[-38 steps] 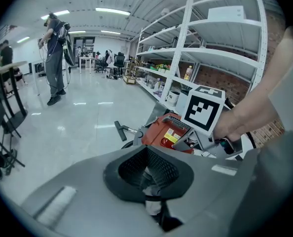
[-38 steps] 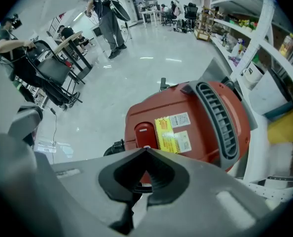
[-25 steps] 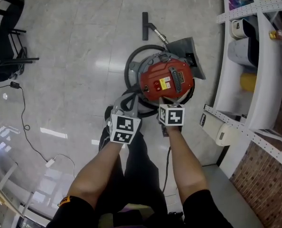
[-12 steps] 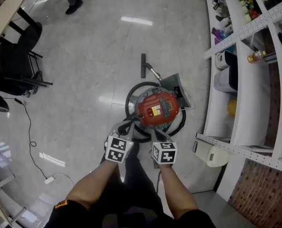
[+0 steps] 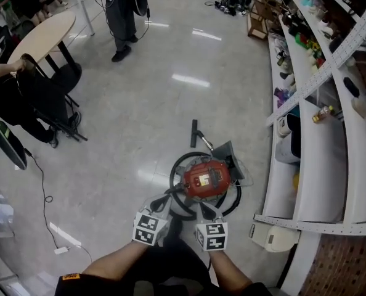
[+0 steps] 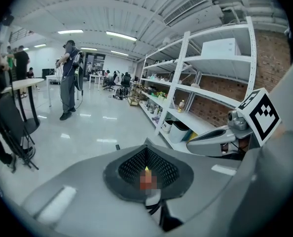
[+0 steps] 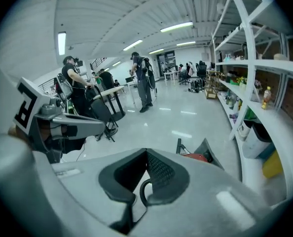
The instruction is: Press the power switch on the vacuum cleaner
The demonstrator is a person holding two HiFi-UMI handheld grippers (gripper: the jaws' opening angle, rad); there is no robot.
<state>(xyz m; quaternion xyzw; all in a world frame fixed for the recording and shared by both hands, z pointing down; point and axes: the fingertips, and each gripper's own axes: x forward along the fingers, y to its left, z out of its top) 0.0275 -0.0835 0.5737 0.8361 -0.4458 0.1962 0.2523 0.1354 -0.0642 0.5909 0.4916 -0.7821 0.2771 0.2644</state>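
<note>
The vacuum cleaner (image 5: pixel 206 179) sits on the pale floor (image 5: pixel 140 116), red-topped, and I place everything else by it. My left gripper (image 5: pixel 159 203) shows on its near side, towards its left, and my right gripper (image 5: pixel 206 211) shows just short of its near edge. Neither one touches it.

In the left gripper view, my left gripper (image 6: pixel 146 150) has its jaws brought together at the tips, with nothing between them. In the right gripper view, my right gripper (image 7: pixel 146 152) is likewise closed and empty, and a sliver of the vacuum cleaner (image 7: pixel 196 157) peeks out past the jaws, to their right.

A black hose (image 5: pixel 178 165) loops round the vacuum cleaner's left and far sides. A dark floor nozzle (image 5: pixel 193 132) lies just beyond the vacuum cleaner. White shelves (image 5: pixel 312 184) run along to its right. A person (image 5: pixel 118 11) stands well beyond it, to its far left. I cannot pick out the power switch from up here.
</note>
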